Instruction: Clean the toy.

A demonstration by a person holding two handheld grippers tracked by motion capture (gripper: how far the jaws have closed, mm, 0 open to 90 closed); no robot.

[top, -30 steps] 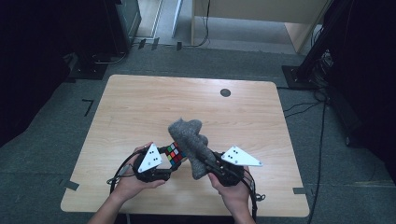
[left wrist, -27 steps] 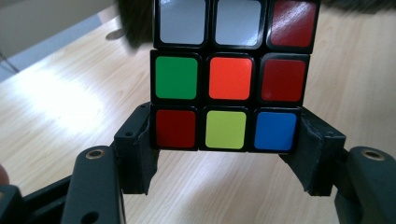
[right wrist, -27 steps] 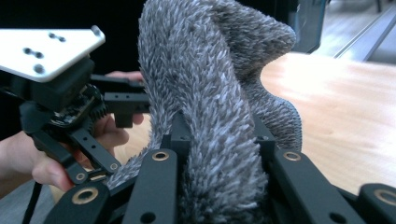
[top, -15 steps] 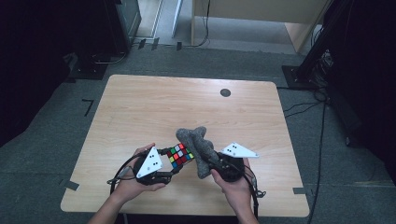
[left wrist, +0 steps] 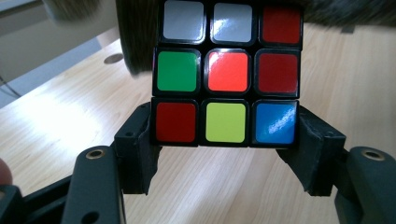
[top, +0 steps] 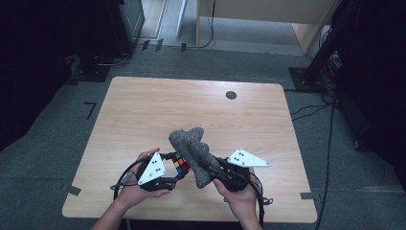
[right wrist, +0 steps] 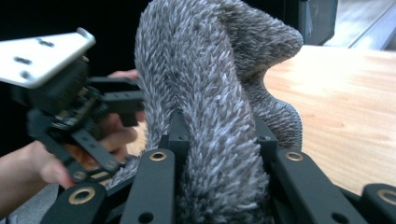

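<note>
The person holds two things up over the near edge of the wooden table (top: 143,110), close to their body, one in each tool.

The left gripper (top: 168,168) is squeezed shut on a puzzle cube (left wrist: 226,70). Its two black jaws press on the bottom row of squares from both sides, so the cube cannot slip out. The cube sits up off the table, near the middle of the near edge, a bit to the left.

The right gripper (top: 210,170) is clamped on a fuzzy grey cloth thing (top: 191,148). The jaws pinch it low down, and the rest stands up and leans left and far, touching the cube or just beside it; I cannot tell which. It looks like the person is bringing the soft thing to the cube, maybe to rub it clean or to cover it. That is my guess from how close they are held.

The cube has shiny coloured squares with black lines between them. The side facing the left gripper view is all mixed up: two white and one red on top, then green, orange-red and red, then red, yellow and blue at the bottom.

The grey thing (right wrist: 210,107) is shaggy like a mop or a fluffy glove, with thick lumpy parts that bend at the top.
</note>
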